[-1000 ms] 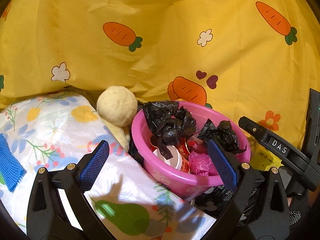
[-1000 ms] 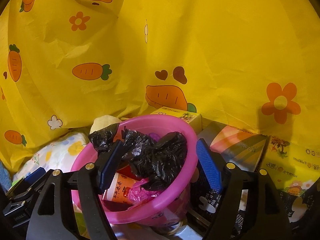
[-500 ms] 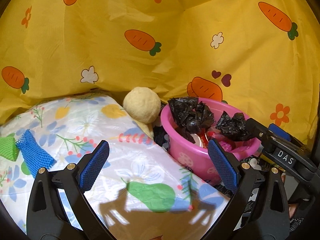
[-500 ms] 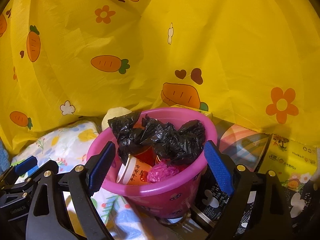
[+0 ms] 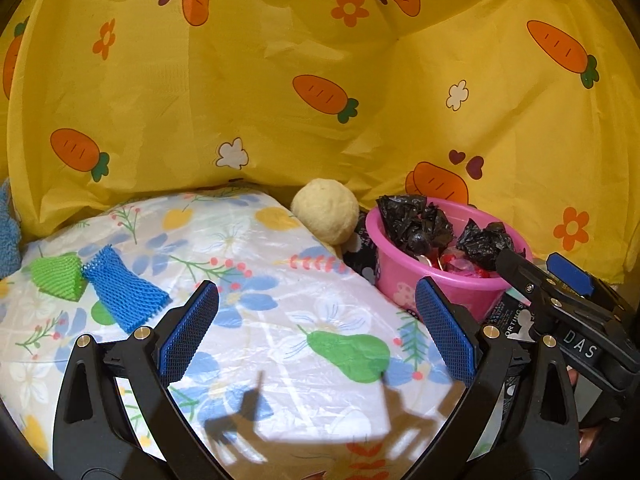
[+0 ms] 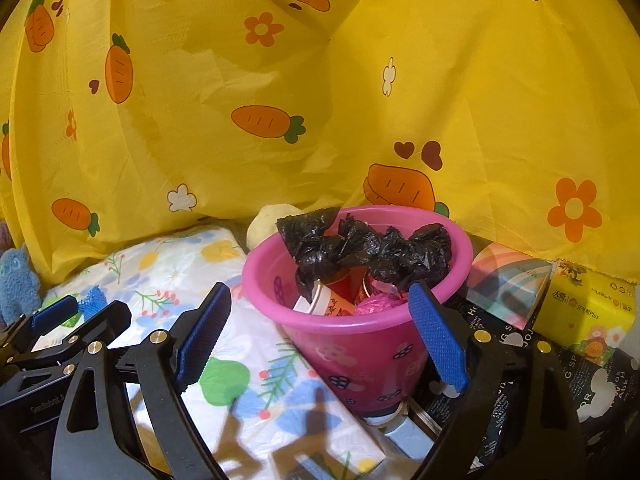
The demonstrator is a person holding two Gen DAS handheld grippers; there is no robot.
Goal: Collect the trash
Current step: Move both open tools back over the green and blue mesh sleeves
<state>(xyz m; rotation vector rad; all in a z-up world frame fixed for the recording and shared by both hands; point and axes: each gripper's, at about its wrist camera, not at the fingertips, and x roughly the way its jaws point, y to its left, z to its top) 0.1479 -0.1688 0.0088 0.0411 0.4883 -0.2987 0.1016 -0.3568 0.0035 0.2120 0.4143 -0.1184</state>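
With both claws spread empty, your left gripper has backed off the pink bucket, bringing the blue mesh ahead-left into view for collection.

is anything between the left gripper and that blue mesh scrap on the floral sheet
Nothing visible. The blue mesh scrap lies flat on bare floral sheet, ahead-left of the open left gripper; the green mesh piece touches its far side.
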